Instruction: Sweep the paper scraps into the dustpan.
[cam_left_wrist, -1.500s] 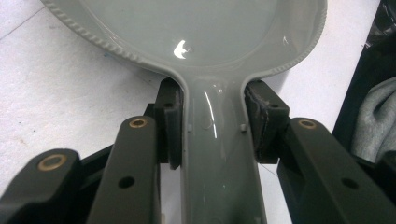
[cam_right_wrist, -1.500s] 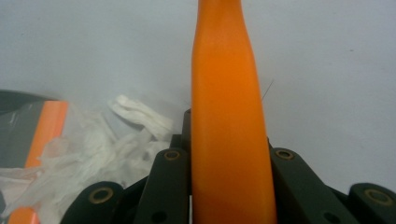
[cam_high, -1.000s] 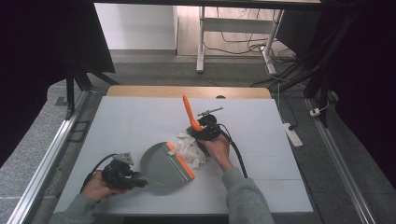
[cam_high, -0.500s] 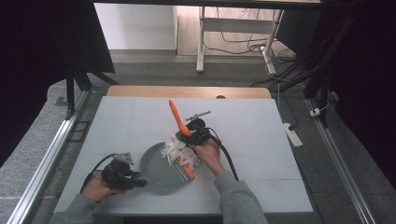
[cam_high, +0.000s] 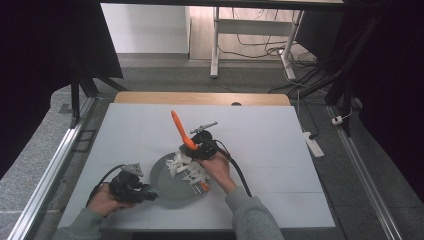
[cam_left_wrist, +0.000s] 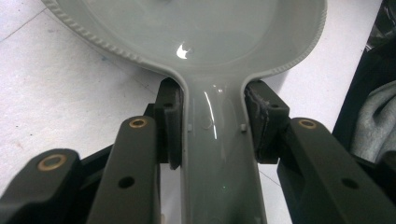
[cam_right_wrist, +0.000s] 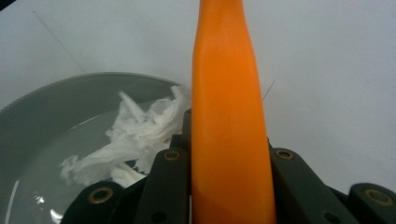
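High view: I saw the grey dustpan (cam_high: 172, 182) lying on the white desk (cam_high: 280, 145), near its front edge, between my two hands.
Left gripper (cam_high: 131, 188): I had its jaws clenched on the dustpan handle (cam_left_wrist: 219, 154), one pad on each side, with the pan spreading out just ahead.
Right gripper (cam_high: 202, 148): I had its jaws clamped on the orange brush handle (cam_right_wrist: 229, 130), which rose tilted up and away over the desk.
Brush (cam_high: 181, 131): its lower orange edge sat at the pan's right rim.
Crumpled white paper (cam_high: 185, 167): it lay heaped in the right half of the pan, touching the brush side; in the right gripper view (cam_right_wrist: 135, 135) it sat just left of the handle.
Around: a wooden strip (cam_high: 200, 98) ran along the far desk edge; a white power strip (cam_high: 312, 144) lay on the floor off the right side; cables (cam_high: 260, 42) and table legs (cam_high: 216, 40) stood beyond.
In the way: nothing stood between the paper and the pan floor.
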